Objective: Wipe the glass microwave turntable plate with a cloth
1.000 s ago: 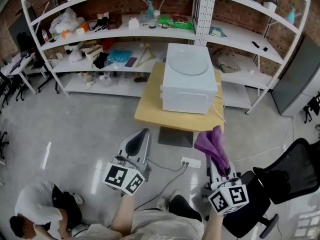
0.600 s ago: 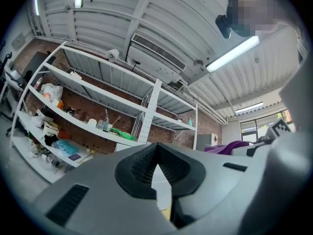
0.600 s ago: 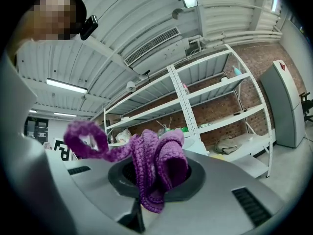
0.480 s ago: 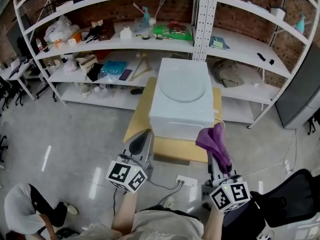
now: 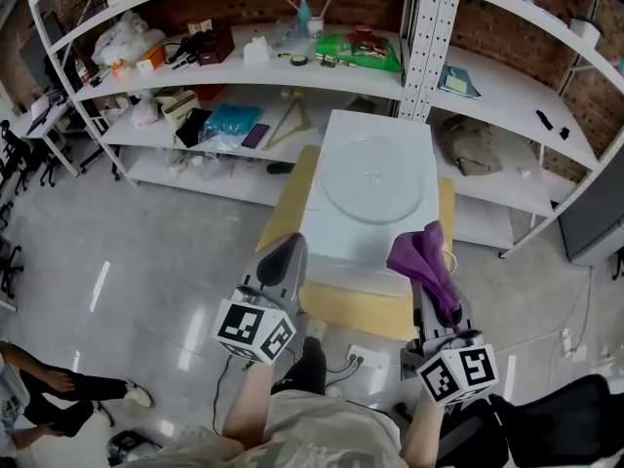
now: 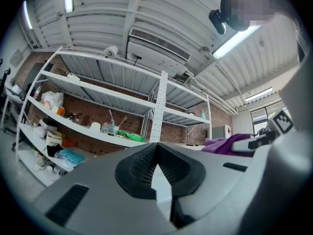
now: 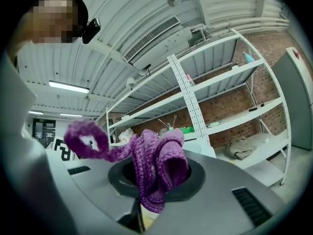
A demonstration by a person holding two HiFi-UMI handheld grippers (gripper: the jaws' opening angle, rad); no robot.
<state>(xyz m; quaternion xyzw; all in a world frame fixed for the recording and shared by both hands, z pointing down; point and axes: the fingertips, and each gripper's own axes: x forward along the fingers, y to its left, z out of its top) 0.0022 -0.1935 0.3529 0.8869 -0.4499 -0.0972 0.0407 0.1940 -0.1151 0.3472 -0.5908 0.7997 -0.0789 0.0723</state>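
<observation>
The round glass turntable plate lies flat on top of a white microwave, which stands on a small wooden table. My left gripper hovers at the microwave's front left corner, jaws shut with nothing in them; in the left gripper view the ribbed pads meet. My right gripper hangs by the front right corner, shut on a purple knitted cloth. The cloth bunches up out of the jaws, a loop trailing to the left. Both grippers are short of the plate.
White metal shelving full of clutter runs along the brick wall behind the table. A power strip with cables lies on the floor under the table's front. A black office chair stands at lower right. A person's legs show at lower left.
The view and both grippers have closed in on the microwave, which now sits nearer and more central. The cloth stays held. The person at lower left has shifted mostly out of view.
</observation>
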